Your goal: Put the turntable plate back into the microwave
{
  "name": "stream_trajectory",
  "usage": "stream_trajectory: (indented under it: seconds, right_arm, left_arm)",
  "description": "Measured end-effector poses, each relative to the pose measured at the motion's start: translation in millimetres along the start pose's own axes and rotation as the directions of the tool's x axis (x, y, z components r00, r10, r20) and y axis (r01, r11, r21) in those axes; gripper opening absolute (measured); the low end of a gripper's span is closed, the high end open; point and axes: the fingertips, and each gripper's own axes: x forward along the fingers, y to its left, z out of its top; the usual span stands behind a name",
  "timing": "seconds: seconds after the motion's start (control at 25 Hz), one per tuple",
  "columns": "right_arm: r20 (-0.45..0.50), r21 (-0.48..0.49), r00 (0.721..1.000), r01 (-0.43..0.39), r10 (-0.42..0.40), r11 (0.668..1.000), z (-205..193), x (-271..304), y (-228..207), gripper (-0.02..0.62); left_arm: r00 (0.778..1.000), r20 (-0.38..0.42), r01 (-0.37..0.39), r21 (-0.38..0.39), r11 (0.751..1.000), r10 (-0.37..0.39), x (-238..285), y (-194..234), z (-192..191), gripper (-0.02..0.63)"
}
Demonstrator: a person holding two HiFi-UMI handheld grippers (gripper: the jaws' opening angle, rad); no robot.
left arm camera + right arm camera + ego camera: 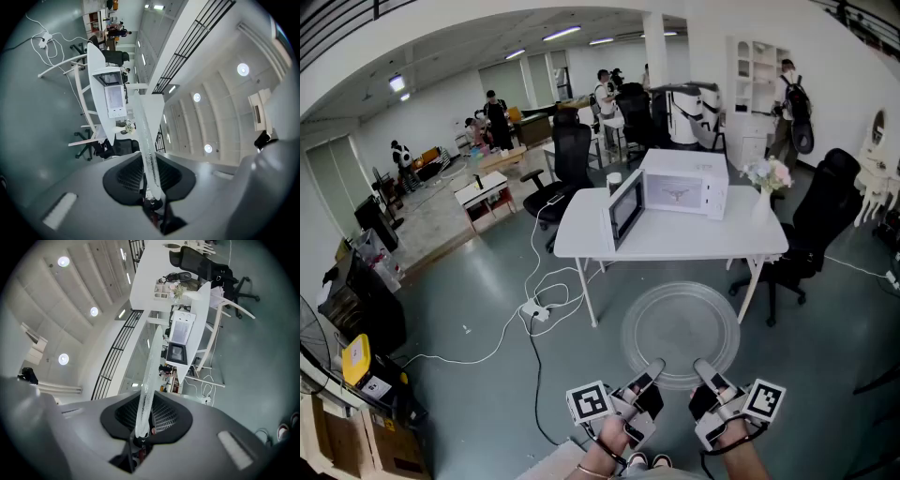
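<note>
A round clear glass turntable plate point(680, 333) is carried flat in front of me, above the floor. My left gripper point(654, 367) is shut on its near rim, and my right gripper point(701, 367) is shut on the same rim just to the right. In each gripper view the plate point(146, 150) point(146, 394) shows edge-on, pinched between the dark pads point(125, 177) point(165, 416). The white microwave point(675, 185) stands on a white table point(675, 239) ahead, its door point(624, 208) swung open to the left.
A black office chair point(811, 234) stands at the table's right end and another point(567, 159) behind its left. A vase of flowers point(767, 183) sits right of the microwave. White cables and a power strip point(536, 309) lie on the floor to the left. People stand far back.
</note>
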Motion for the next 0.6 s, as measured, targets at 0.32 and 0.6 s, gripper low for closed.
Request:
stream_trajectory:
  seconds: [0.32,0.6]
  right_arm:
    - [0.003,-0.011,1.000,0.007,-0.007,1.000,-4,12,-1,0.051]
    - [-0.006,-0.049,0.999,0.034,-0.034,0.998,-2,27,-1,0.051]
  left_arm:
    - [1.000,-0.001,0.018,0.004,1.000,-0.018,-2,2,13,0.049]
    - [1.000,-0.010,0.026,-0.002,1.000,-0.026,0,6,28,0.057]
